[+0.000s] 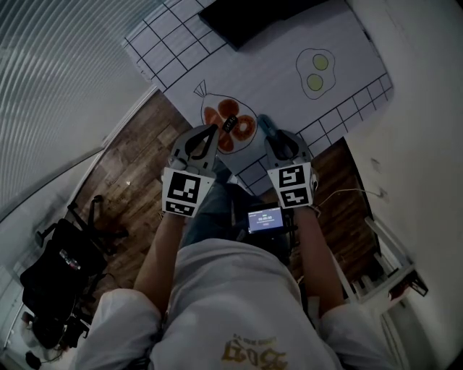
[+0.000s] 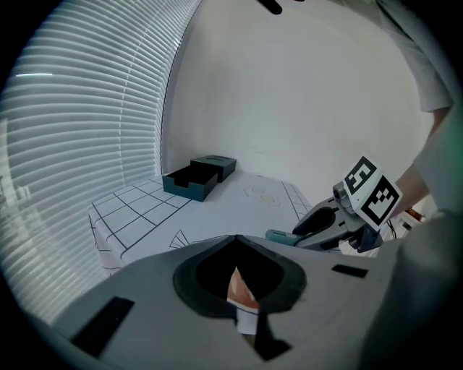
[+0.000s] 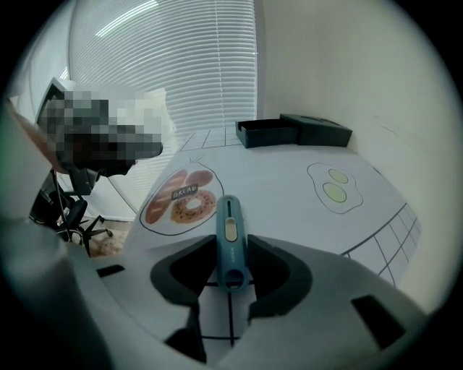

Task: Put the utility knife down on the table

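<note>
A teal utility knife [image 3: 228,217] sticks forward out of my right gripper [image 3: 230,253], which is shut on its handle end. It hangs just above the near edge of the white printed table mat [image 3: 289,209]. In the head view the knife [image 1: 263,123] points at the bread drawing [image 1: 242,130], with my right gripper [image 1: 275,136] behind it. My left gripper [image 1: 211,131] hovers beside it to the left, over the same drawing. Its jaws [image 2: 236,242] meet at the tips with nothing between them. The left gripper view shows the right gripper [image 2: 325,222] and the knife tip [image 2: 278,235].
A dark open box [image 1: 260,14] sits at the far end of the table [image 1: 181,58]. An egg drawing [image 1: 315,72] lies at the right. A black office chair [image 1: 65,267] stands on the wood floor at the left. Window blinds and a white wall close in the sides.
</note>
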